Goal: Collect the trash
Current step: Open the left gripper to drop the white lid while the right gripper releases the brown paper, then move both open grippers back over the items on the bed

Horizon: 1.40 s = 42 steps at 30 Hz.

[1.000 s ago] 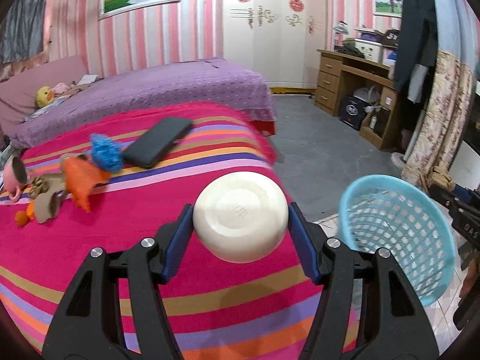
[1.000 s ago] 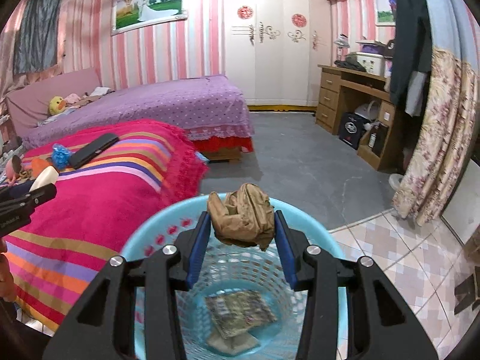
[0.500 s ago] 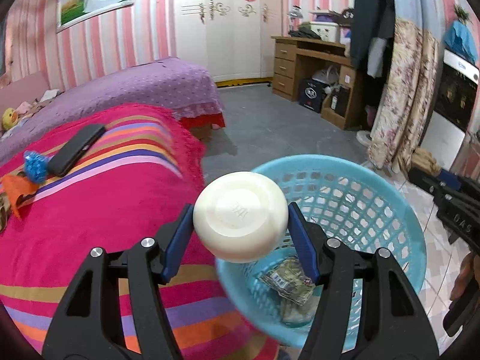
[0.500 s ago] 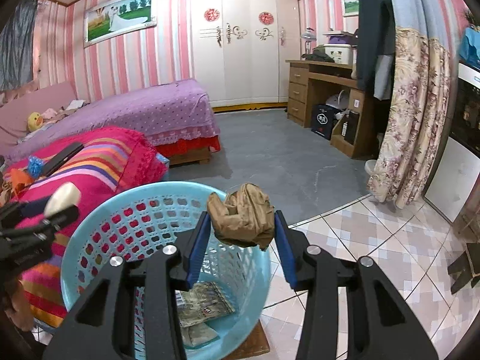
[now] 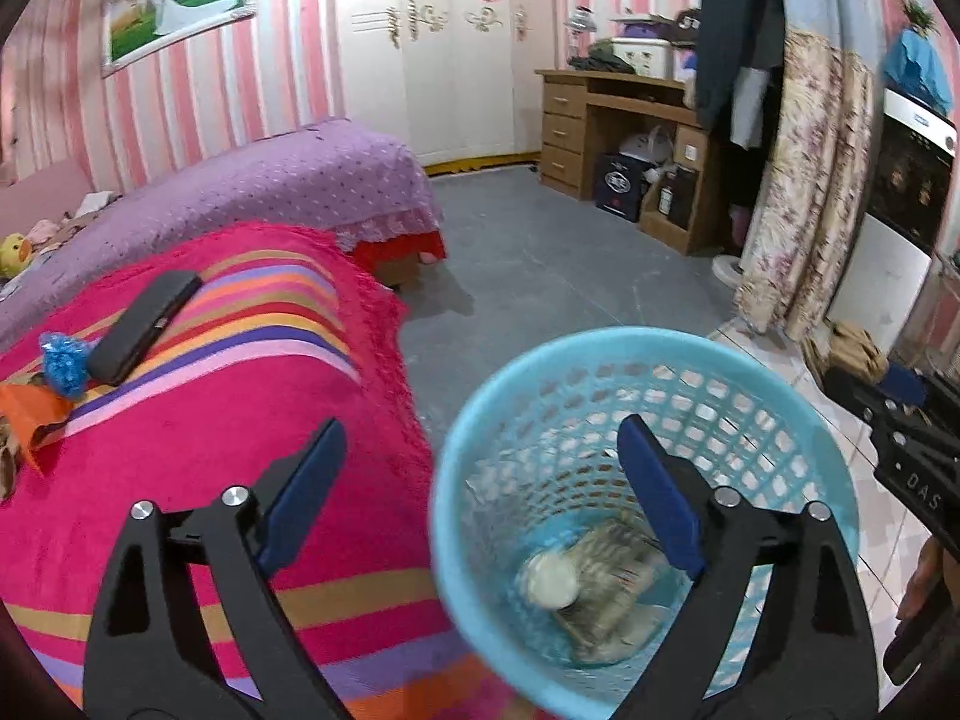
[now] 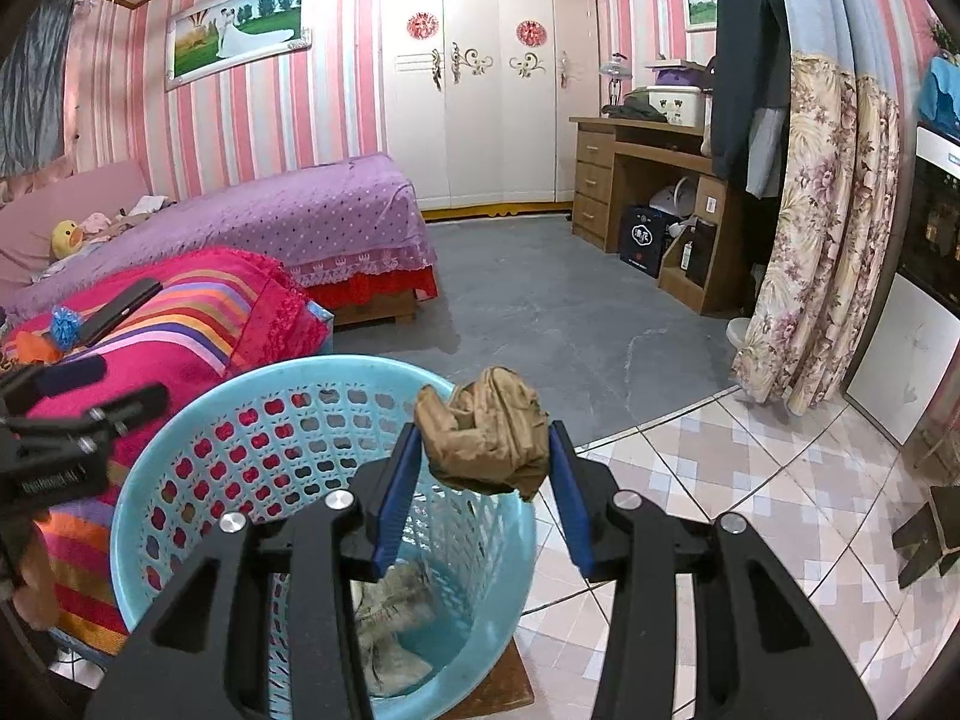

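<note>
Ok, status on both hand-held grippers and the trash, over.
Left hand-held gripper opening, nothing between its jaws; white bowl inside blue basket. Right hand-held gripper shut on crumpled brown paper, above the basket's rim. Nothing in the way.

White cup (image 5: 551, 581) inside blue basket (image 5: 600, 354)

It is a home bedroom: two beds (image 6: 312, 210), a white wardrobe (image 6: 480, 78), pink striped walls (image 6: 252, 132), and a wooden desk (image 6: 636, 180).
</note>
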Each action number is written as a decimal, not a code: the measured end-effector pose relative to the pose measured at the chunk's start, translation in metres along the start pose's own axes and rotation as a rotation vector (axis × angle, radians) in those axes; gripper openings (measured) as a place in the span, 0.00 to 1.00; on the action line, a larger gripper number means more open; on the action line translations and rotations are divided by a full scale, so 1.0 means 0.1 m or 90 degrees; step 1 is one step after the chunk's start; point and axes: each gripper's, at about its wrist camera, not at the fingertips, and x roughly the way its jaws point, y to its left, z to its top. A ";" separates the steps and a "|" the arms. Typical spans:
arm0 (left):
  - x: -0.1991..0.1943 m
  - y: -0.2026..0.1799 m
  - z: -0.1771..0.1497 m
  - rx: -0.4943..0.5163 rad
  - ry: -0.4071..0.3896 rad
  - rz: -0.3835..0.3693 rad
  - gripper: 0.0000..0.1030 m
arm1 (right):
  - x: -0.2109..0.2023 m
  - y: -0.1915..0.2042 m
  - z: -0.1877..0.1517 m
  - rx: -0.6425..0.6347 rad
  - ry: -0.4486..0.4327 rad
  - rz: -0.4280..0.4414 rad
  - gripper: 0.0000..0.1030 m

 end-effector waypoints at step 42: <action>-0.99 2.53 -0.20 -0.111 -0.035 0.174 0.94 | 0.15 1.84 0.43 -0.012 -0.023 0.071 0.96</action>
